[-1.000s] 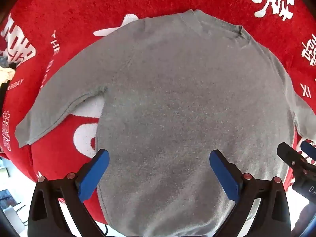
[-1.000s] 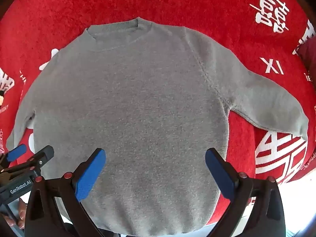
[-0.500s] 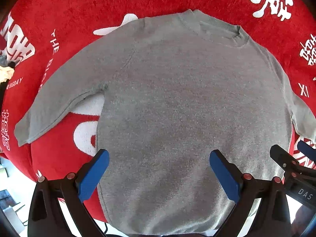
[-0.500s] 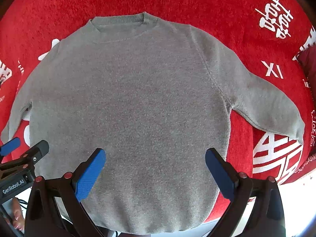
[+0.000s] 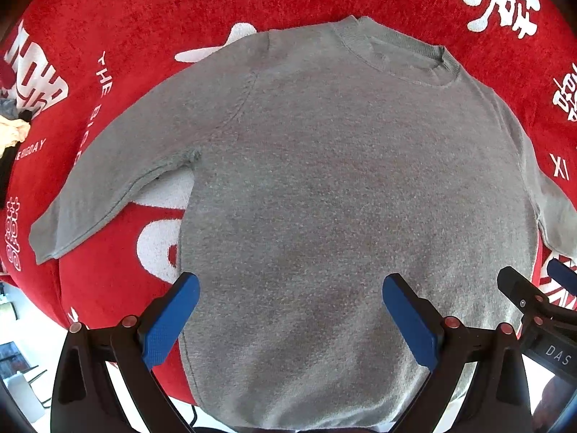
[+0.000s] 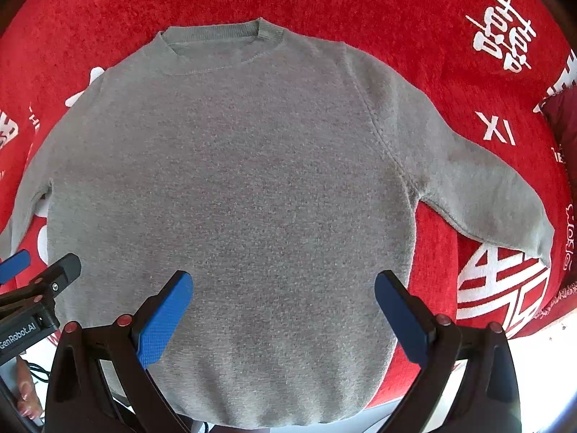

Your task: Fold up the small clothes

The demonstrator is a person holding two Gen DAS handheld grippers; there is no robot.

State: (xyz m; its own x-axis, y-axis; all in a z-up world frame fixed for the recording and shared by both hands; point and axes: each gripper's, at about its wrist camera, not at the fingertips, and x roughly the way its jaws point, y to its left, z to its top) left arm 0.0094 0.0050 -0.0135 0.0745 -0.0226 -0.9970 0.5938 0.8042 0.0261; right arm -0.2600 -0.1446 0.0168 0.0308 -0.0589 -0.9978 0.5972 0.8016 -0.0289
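My left gripper (image 5: 288, 319) has black angular fingers tipped with textured blue pads (image 5: 169, 319) and small red round fasteners along each arm. My right gripper (image 6: 283, 315) looks the same: black frame, blue pads (image 6: 400, 319), red fasteners. White lettering reads "GenRobot.AI" on one body and "DAS" on the other.

In the left wrist view the sweater's (image 5: 342, 198) right sleeve is cut off by the frame edge. In the right wrist view its left cuff is hidden behind the left hand-held gripper (image 6: 32, 270). The red cloth's (image 6: 414, 18) lettering is cropped.
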